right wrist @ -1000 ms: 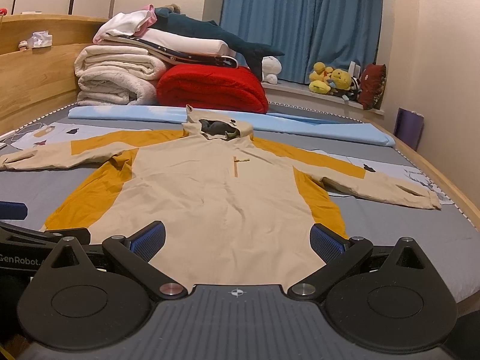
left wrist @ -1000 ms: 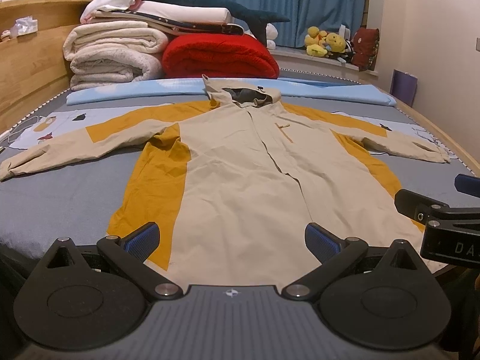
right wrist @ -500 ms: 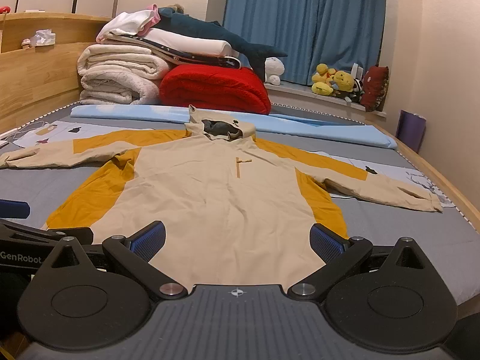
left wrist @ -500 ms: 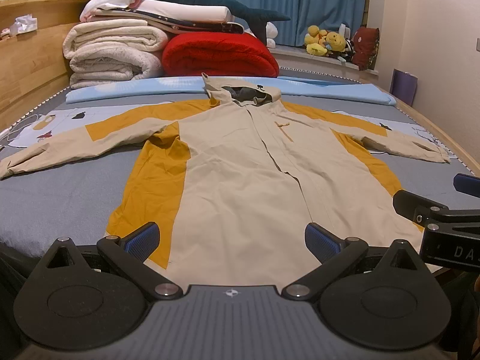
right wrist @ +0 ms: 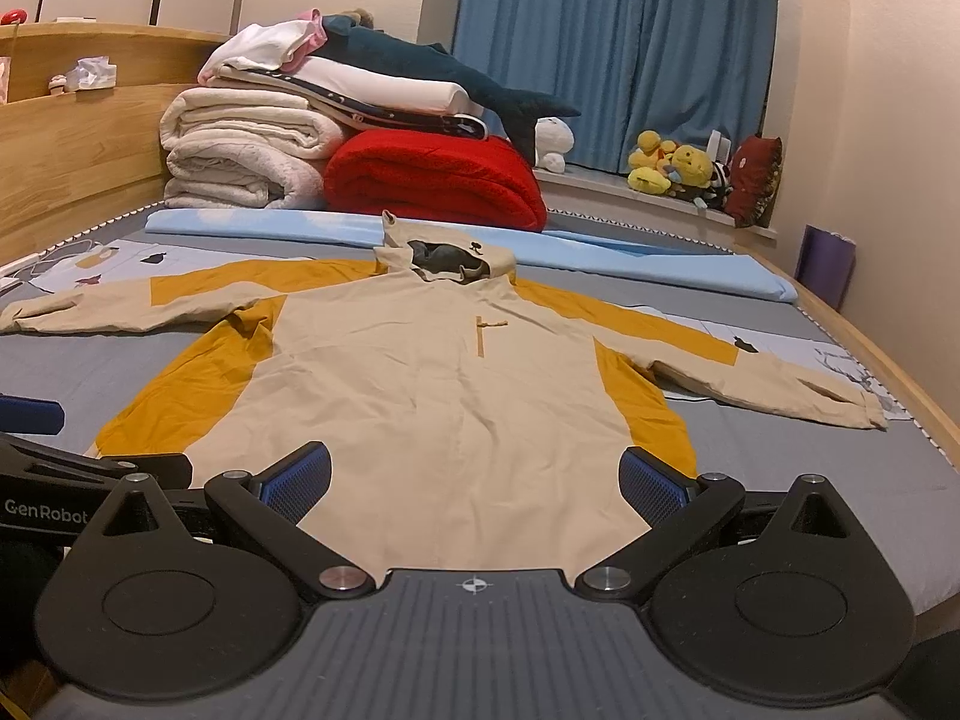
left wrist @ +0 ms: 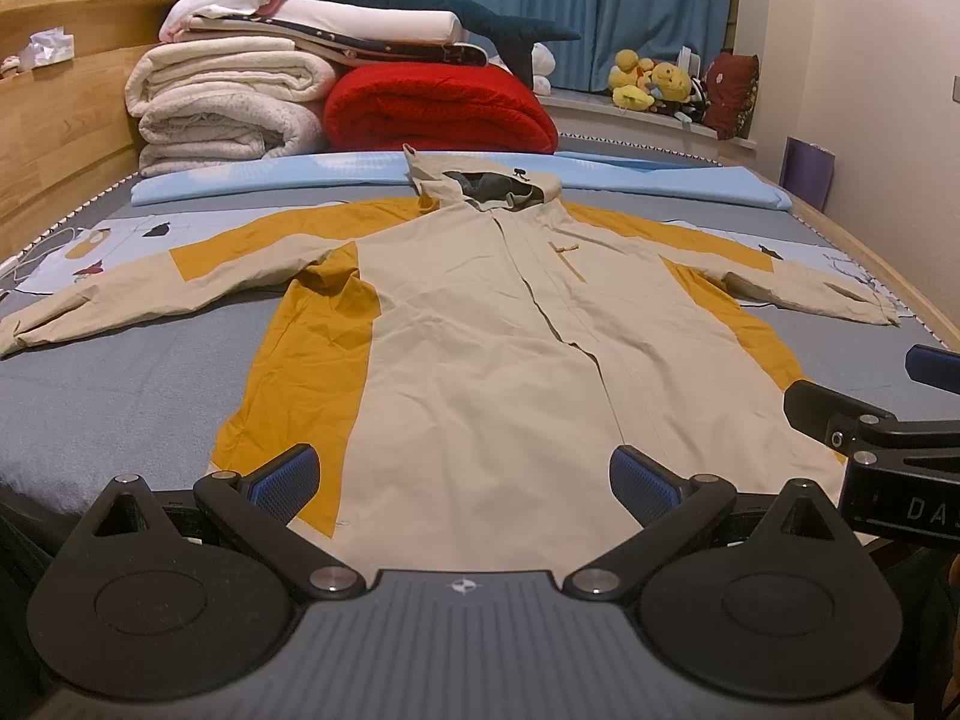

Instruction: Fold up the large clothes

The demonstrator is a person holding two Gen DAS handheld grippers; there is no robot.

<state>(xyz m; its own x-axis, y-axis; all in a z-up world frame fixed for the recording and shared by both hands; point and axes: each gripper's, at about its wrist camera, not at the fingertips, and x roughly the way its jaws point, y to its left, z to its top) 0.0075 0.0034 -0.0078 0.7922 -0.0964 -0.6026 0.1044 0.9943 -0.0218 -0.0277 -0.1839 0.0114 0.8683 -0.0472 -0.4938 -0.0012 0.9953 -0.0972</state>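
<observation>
One beige and mustard hooded jacket (left wrist: 480, 324) lay spread flat, front up, across the middle of both views, on a grey bed (left wrist: 108, 384). Its two sleeves stretched straight out toward the left and right edges of the frame, the hood pointed toward the top, and the hem sat nearest the cameras. No fold showed anywhere on it, so by my judgement the folding had not begun and every fold was left to do.

The left hand-held gripper (left wrist: 465, 474) filled the bottom of its own view with its two blue-padded fingers wide apart and nothing between them, poised over the hem. The right hand-held gripper (right wrist: 474, 477) sat the same way in its view: fingers spread, holding nothing. That made two grippers, both empty.

In the upper left of each frame stood one stack of white folded bedding (right wrist: 240, 150) with one red blanket (right wrist: 432, 180) beside it.
</observation>
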